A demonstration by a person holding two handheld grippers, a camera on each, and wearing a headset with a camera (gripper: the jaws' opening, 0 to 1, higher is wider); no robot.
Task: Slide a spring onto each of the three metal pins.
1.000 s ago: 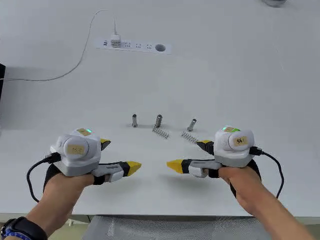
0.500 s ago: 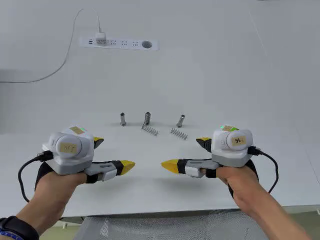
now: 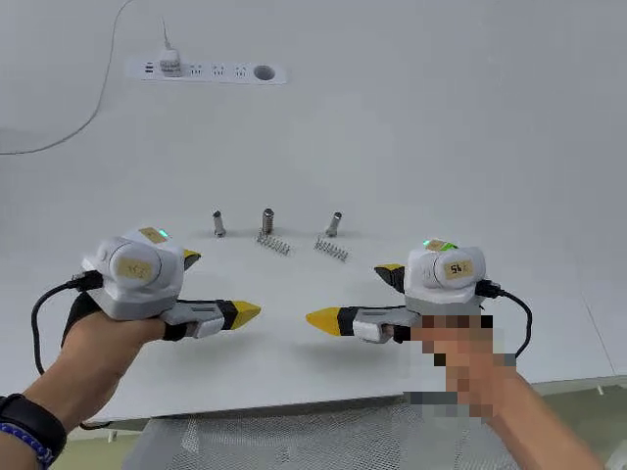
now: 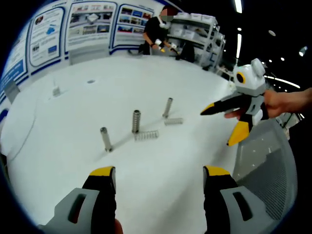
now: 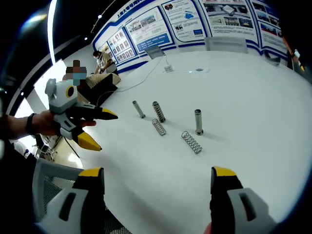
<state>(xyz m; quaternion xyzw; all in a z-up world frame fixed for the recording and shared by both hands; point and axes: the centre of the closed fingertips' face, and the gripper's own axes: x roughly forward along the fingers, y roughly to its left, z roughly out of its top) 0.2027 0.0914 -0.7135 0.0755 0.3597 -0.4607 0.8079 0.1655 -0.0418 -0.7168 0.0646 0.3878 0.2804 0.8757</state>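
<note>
The tan sticker [image 3: 460, 267] on the right claw [image 3: 353, 294] seems to read "54"; print on the wall posters [image 5: 185, 22] is illegible.

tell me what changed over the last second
Nothing on the table visibly moved; the head view's shift is the camera's. The left gripper and right gripper stay open and empty, the middle pin keeps its spring, and the two loose springs lie where they were.
</note>
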